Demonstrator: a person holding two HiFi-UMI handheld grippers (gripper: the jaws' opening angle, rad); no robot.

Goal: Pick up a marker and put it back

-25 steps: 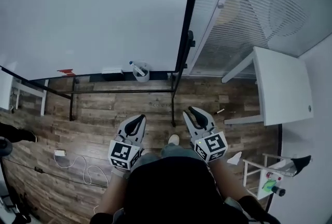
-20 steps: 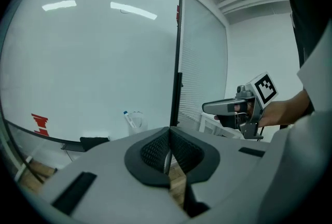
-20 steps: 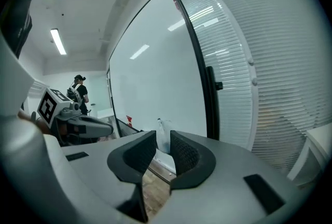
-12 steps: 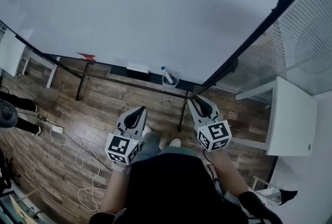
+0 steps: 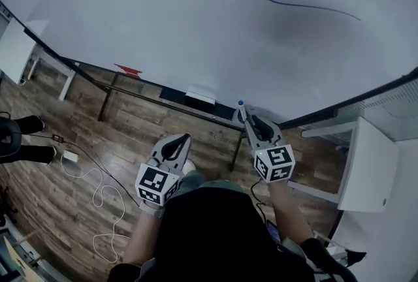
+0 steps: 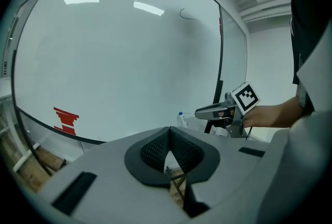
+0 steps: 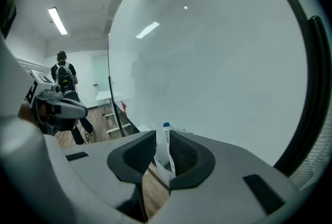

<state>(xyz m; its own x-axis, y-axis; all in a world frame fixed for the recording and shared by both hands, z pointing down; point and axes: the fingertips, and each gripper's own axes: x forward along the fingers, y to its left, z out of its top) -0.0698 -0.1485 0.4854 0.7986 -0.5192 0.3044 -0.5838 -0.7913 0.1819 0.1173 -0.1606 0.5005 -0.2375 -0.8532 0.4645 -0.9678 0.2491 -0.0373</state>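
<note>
Between the narrowly parted jaws of the right gripper (image 7: 163, 135) a marker (image 7: 167, 147) is showing upright in the gap. I cannot tell whether the pads are touching it. From the head view, this gripper's (image 5: 251, 119) tips are sitting just beside the marker (image 5: 241, 106), at the foot of the whiteboard (image 5: 196, 19). The left gripper (image 6: 169, 130) is holding nothing, its jaw tips pressing together.

Outward from there, the whiteboard is filling most of every view, carrying a curved blue line (image 5: 307, 5) and a red marking (image 5: 128, 70) near its lower edge. A white block (image 5: 199, 96) is lying along that edge too. Dark wood flooring (image 5: 85, 137) is running underneath, with a white cable (image 5: 98, 199) looping across it and a white table (image 5: 369, 163) standing off to the right. A person with a backpack (image 7: 65, 80) is standing far back in the room.

The right forearm is reaching forward toward the board, while the left gripper (image 5: 183, 138) is hanging lower and nearer the body, well apart from the marker.

The marker is showing a white barrel with dark print and a blue cap on top.
</note>
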